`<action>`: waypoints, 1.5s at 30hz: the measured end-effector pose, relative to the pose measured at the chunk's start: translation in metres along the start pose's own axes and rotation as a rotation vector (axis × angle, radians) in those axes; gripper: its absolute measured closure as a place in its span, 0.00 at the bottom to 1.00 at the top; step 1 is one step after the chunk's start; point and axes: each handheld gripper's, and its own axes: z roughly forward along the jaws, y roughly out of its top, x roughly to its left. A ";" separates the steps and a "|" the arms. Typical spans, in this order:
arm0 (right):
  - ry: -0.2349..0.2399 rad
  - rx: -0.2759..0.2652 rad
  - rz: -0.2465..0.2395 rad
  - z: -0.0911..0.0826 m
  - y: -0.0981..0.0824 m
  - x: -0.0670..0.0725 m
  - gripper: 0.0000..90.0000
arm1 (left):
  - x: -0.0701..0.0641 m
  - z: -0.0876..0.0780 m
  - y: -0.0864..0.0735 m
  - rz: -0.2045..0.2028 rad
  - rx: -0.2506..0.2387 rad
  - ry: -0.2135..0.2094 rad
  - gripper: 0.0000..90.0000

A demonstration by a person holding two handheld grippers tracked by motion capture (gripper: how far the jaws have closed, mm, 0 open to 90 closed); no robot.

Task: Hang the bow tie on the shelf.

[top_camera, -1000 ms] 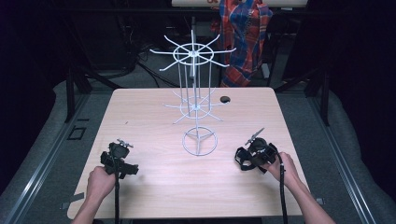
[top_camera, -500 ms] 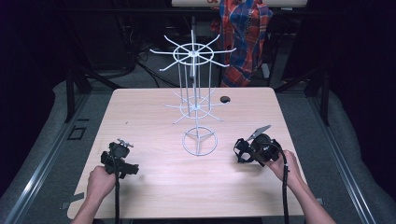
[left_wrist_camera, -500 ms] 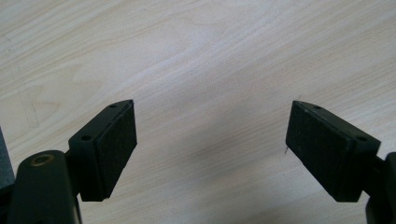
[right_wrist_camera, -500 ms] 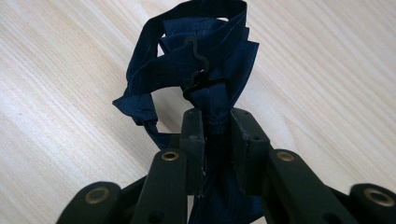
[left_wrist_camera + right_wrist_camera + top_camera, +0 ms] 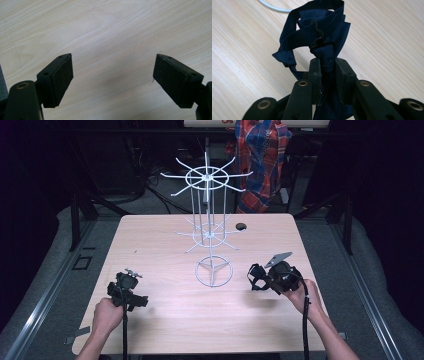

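A white wire rack [image 5: 206, 176] with spoke arms stands mid-table on a ring base [image 5: 214, 271]. To the right of that base my right gripper [image 5: 264, 280] hovers just above the wood, shut on a dark blue fabric tie [image 5: 256, 276]. In the right gripper view the jaws [image 5: 328, 62] pinch the tie [image 5: 319, 30] at its neck, and a small black metal hook sits on the bunched cloth. My left gripper [image 5: 134, 300] rests at the front left. Its pads [image 5: 62, 75] stand wide open over bare wood.
A small dark round spot [image 5: 241, 226] lies on the table [image 5: 150, 245] behind the rack. A plaid shirt [image 5: 262, 155] hangs beyond the far edge. A curve of the white base ring [image 5: 272, 7] shows just past the tie.
My right gripper has risen a little and drifted slightly away from me with the tie held. The left gripper has stayed put.
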 end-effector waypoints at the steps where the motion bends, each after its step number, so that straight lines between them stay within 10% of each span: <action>1: 0.002 -0.009 0.001 -0.001 0.001 0.001 0.84 | 0.000 0.000 0.000 -0.001 0.000 0.001 0.19; 45: 0.052 -0.180 -0.016 -0.047 0.029 0.017 0.84 | -0.001 0.001 0.001 0.002 0.003 0.000 0.19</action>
